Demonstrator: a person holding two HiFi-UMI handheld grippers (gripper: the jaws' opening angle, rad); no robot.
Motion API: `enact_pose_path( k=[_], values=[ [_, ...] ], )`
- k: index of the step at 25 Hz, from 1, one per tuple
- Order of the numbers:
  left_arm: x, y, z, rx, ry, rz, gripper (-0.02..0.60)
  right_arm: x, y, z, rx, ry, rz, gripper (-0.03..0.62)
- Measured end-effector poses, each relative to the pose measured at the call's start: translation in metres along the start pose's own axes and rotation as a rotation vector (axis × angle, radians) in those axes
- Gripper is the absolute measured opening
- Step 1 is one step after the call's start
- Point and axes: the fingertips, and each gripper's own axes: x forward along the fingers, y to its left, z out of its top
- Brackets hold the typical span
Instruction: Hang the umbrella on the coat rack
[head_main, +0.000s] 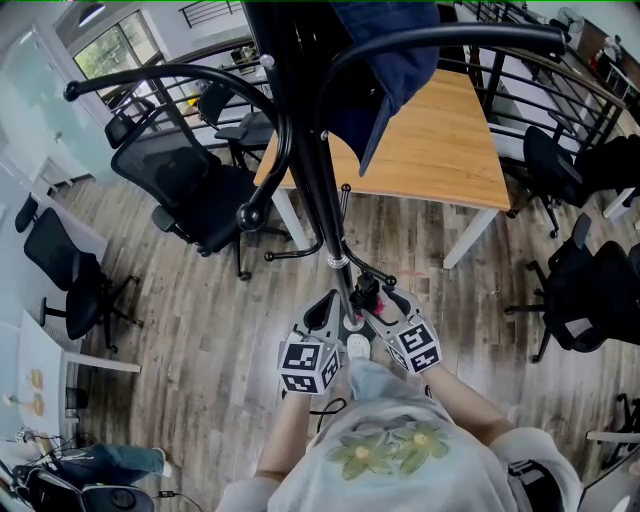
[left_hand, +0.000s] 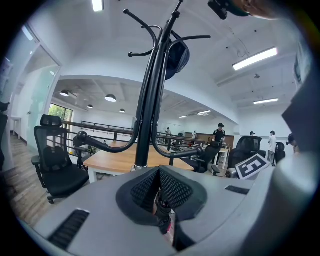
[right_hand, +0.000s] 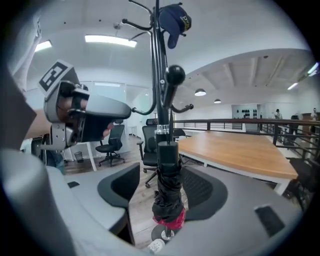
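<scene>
The black coat rack (head_main: 318, 190) rises right in front of me, its pole (left_hand: 145, 115) close ahead in the left gripper view. A folded black umbrella (right_hand: 169, 190) with a red band stands upright beside the pole, handle end up. My right gripper (right_hand: 164, 172) is open around it: the umbrella lies against the right pad (right_hand: 200, 187), with floor showing between it and the left one. The left gripper (left_hand: 160, 172) is shut, and low between its pads sits a thin black-and-pink piece (left_hand: 163, 220), seemingly the umbrella's strap. In the head view both grippers (head_main: 335, 310) (head_main: 385, 305) flank the umbrella (head_main: 366, 293).
A dark blue cap (right_hand: 175, 20) hangs on an upper hook. A ball-tipped hook (right_hand: 175, 75) juts out just above the umbrella. A wooden table (head_main: 440, 150) stands behind the rack, office chairs (head_main: 180, 190) left and right. My white shoe (head_main: 358, 347) is at the rack's base.
</scene>
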Motion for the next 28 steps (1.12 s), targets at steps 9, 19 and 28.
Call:
enact_pose_path(
  k=[9, 19, 28],
  values=[
    [-0.003, -0.014, 0.003, 0.011, -0.006, -0.021, 0.009, -0.037, 0.006, 0.045, 0.031, -0.112, -0.023, 0.123],
    [-0.011, -0.036, 0.009, 0.019, -0.029, -0.048, 0.009, -0.057, 0.017, 0.061, 0.059, -0.161, -0.021, 0.006],
    [-0.014, -0.046, 0.002, 0.017, -0.020, -0.058, 0.011, -0.067, 0.029, 0.064, -0.002, -0.162, 0.012, 0.003]
  ],
)
